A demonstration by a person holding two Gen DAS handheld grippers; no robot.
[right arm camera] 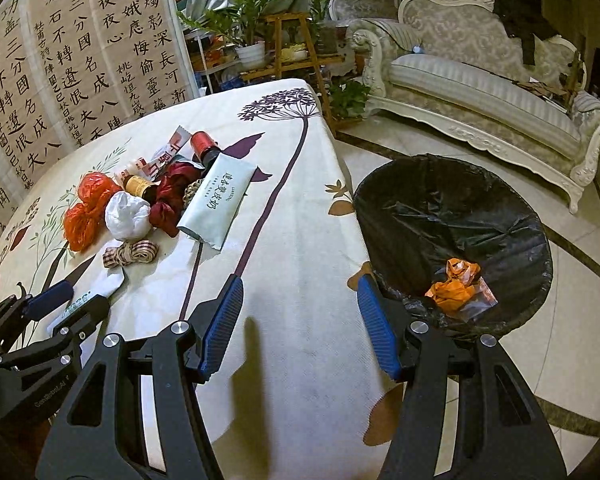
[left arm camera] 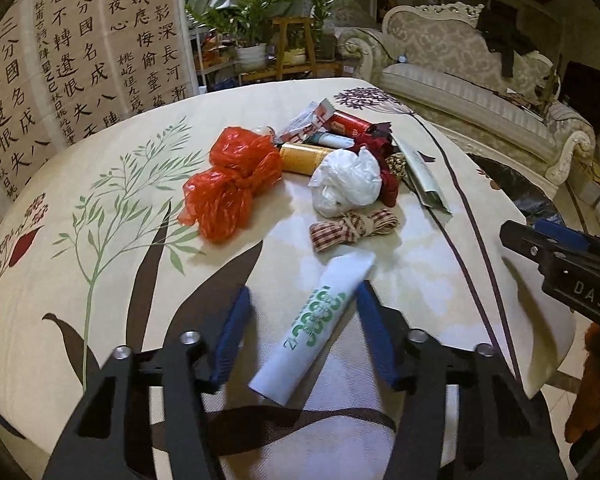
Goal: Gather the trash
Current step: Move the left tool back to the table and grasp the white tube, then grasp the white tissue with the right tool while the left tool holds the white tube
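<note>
We hold the left tongs (left arm camera: 302, 328) spread wide over the worktop (left arm camera: 420, 248), with the white tube (left arm camera: 314, 324) lying flat between the two blue pads; the right pad touches or nearly touches the tube, the left pad stands apart from it. We hold the right tongs (right arm camera: 300, 324) spread wide and gripping nothing, at the worktop edge just beside the bin (right arm camera: 452, 236). The bin stands on the floor against the worktop side, lined with a black bag, and contains an orange wrapper (right arm camera: 454, 284). The remaining trash lies grouped further along the worktop: a red plastic bag (left arm camera: 230, 184), a crumpled white bag (left arm camera: 346, 184), a checked ribbon (left arm camera: 354, 226), a pale green sachet (right arm camera: 216, 204), a dark red ribbon (right arm camera: 170, 200) and small bottles (right arm camera: 206, 150)
</note>
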